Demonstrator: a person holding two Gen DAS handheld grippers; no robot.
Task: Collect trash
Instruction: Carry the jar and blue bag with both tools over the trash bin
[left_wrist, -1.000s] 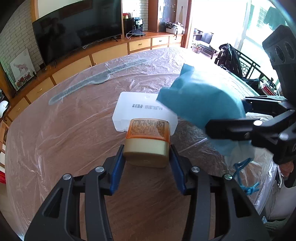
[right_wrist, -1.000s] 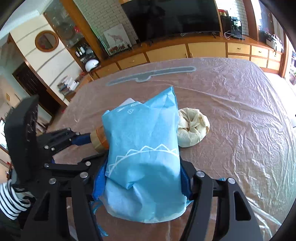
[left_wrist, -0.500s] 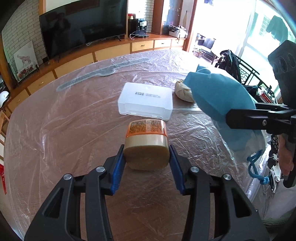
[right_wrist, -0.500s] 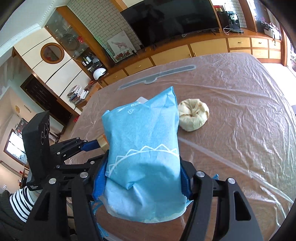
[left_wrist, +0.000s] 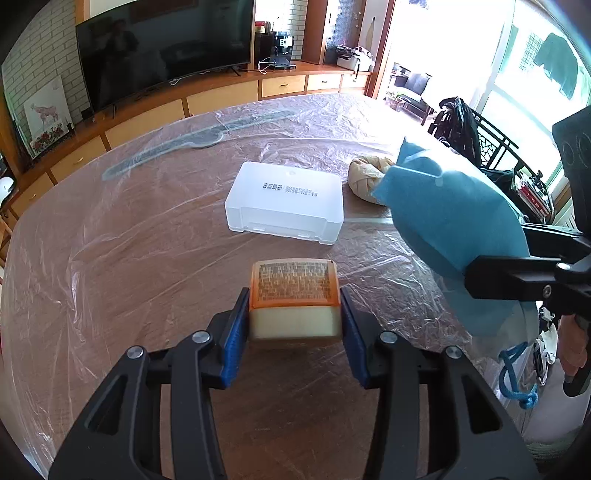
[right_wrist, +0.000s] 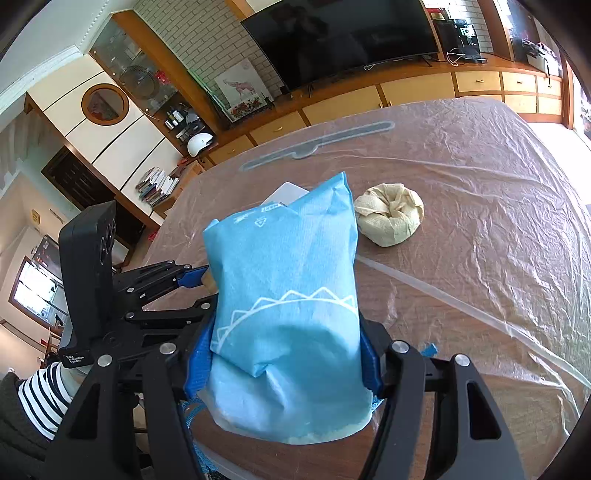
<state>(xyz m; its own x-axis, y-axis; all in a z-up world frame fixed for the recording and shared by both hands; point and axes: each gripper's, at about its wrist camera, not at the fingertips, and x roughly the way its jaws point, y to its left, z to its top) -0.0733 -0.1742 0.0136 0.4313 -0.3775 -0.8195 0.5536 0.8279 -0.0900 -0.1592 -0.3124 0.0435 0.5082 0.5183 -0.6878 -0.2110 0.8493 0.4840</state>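
My left gripper (left_wrist: 294, 317) is shut on a cream jar with an orange printed lid (left_wrist: 294, 291), held above the plastic-covered table (left_wrist: 110, 258). My right gripper (right_wrist: 284, 354) is shut on a blue bag (right_wrist: 284, 266), which stands upright between its blue pads; the same blue bag (left_wrist: 450, 218) hangs at the right of the left wrist view. The left gripper (right_wrist: 192, 277) shows at the left of the right wrist view, the jar mostly hidden behind the bag. A crumpled beige wad (right_wrist: 389, 214) lies on the table beyond the bag.
A white plastic box (left_wrist: 286, 201) lies flat mid-table, just left of the beige wad (left_wrist: 367, 177). A long TV cabinet (left_wrist: 221, 99) runs behind the table. A black bag on a railing (left_wrist: 458, 122) stands off the right edge. A striped sleeve (right_wrist: 40, 398) shows lower left.
The blue bag has drawn away to the right of the jar, uncovering the white box and the beige wad. The jar stays clamped in the left gripper.
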